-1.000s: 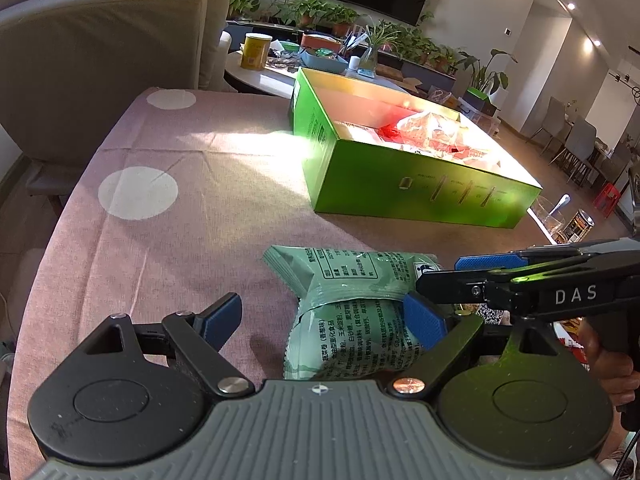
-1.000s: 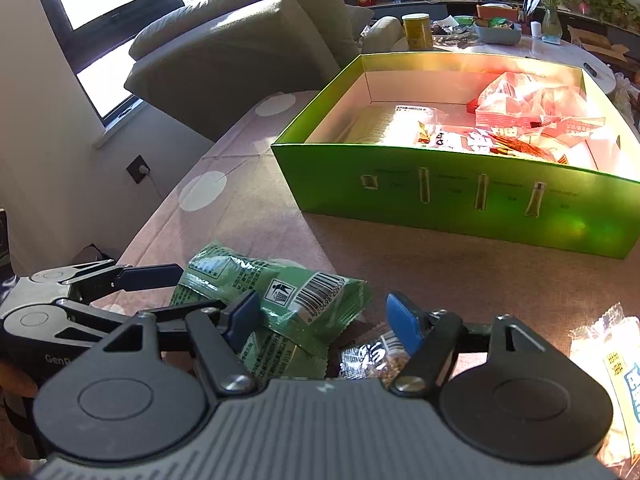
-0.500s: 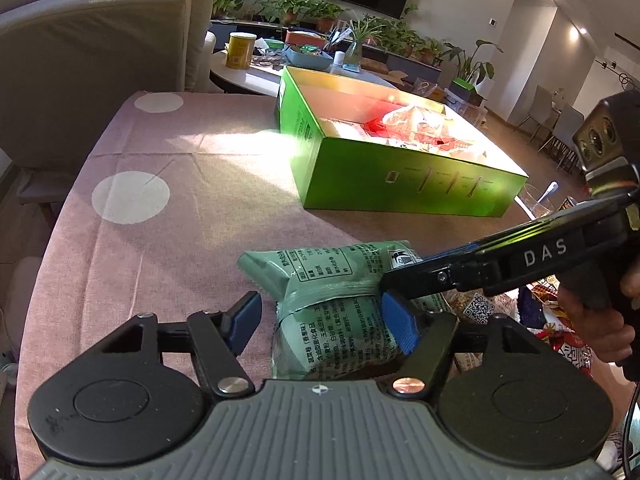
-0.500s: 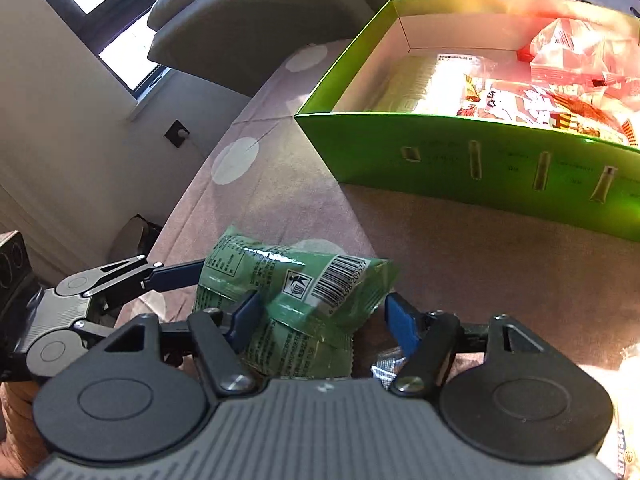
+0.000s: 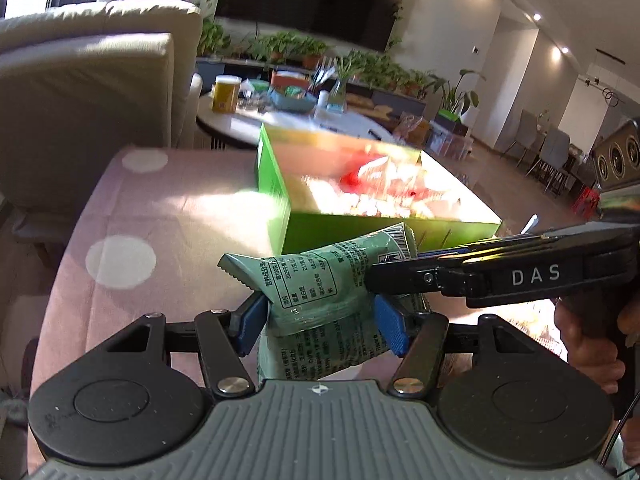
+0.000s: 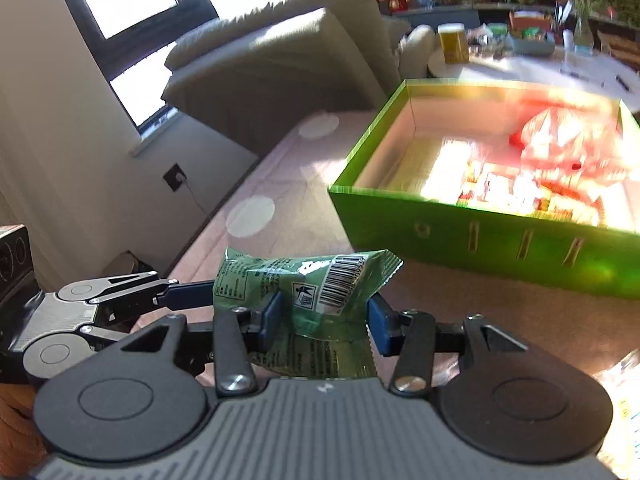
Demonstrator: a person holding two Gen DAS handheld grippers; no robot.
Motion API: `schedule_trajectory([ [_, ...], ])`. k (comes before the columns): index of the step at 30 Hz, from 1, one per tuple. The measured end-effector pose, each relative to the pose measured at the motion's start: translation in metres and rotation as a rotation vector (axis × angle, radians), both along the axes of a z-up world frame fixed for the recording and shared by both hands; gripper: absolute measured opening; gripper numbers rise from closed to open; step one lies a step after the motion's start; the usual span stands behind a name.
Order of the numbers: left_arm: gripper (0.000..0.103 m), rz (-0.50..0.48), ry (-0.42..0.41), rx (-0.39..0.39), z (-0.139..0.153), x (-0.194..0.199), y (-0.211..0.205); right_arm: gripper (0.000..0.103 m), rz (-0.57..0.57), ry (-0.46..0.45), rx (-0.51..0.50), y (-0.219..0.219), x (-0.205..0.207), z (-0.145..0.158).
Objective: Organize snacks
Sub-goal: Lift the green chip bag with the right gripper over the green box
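Note:
A green snack bag (image 5: 316, 280) hangs crumpled above the pink dotted tablecloth (image 5: 168, 220), gripped from two sides. My left gripper (image 5: 320, 326) has its blue pads pressed into the bag's lower part, and its jaws are still closing. My right gripper (image 6: 325, 320) is shut on the same green snack bag (image 6: 320, 280) near its barcode end. In the left wrist view the right gripper (image 5: 372, 278) reaches in from the right. The left gripper's finger (image 6: 184, 294) shows at the bag's left in the right wrist view. The open green box (image 6: 480, 248) holds several red and white snack packs.
The green box (image 5: 384, 236) stands beyond the bag on the cloth. A beige sofa (image 5: 88, 80) backs the table's far left. Behind the box is a round table (image 5: 280, 120) with a yellow cup and clutter. More snack wrappers (image 6: 624, 384) lie at the right.
Both grippers have closed on the green bag and lifted it off the cloth. The bag is now bunched between them, and both views have risen.

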State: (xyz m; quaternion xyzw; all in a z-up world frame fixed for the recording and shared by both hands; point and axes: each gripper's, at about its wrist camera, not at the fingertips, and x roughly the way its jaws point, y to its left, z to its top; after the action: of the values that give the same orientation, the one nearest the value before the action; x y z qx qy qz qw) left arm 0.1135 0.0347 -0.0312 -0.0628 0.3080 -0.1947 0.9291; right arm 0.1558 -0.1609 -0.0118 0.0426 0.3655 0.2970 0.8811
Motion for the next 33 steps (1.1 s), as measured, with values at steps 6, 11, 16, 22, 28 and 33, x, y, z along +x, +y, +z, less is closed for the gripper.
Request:
schedule_trajectory([
  [6,0.056,-0.022,-0.113,0.037,0.031,0.020,-0.019,0.031,-0.040,-0.107,0.051,-0.015,0.014,0.026],
  [11,0.056,-0.049,-0.169,0.055,0.049,0.061,-0.036,0.031,-0.075,-0.218,0.055,-0.027,0.037,0.043],
  [16,0.057,-0.039,-0.180,0.051,0.050,0.111,-0.050,0.031,-0.106,-0.240,0.089,-0.042,0.078,0.048],
  [22,0.057,-0.043,-0.165,0.066,0.038,0.159,-0.065,0.031,-0.148,-0.229,0.129,-0.055,0.126,0.035],
  [28,0.057,-0.038,-0.130,0.110,0.018,0.190,-0.076,0.031,-0.175,-0.188,0.118,-0.056,0.159,0.016],
  [33,0.057,-0.038,-0.118,0.122,0.007,0.205,-0.079,0.031,-0.186,-0.170,0.118,-0.057,0.171,0.005],
])
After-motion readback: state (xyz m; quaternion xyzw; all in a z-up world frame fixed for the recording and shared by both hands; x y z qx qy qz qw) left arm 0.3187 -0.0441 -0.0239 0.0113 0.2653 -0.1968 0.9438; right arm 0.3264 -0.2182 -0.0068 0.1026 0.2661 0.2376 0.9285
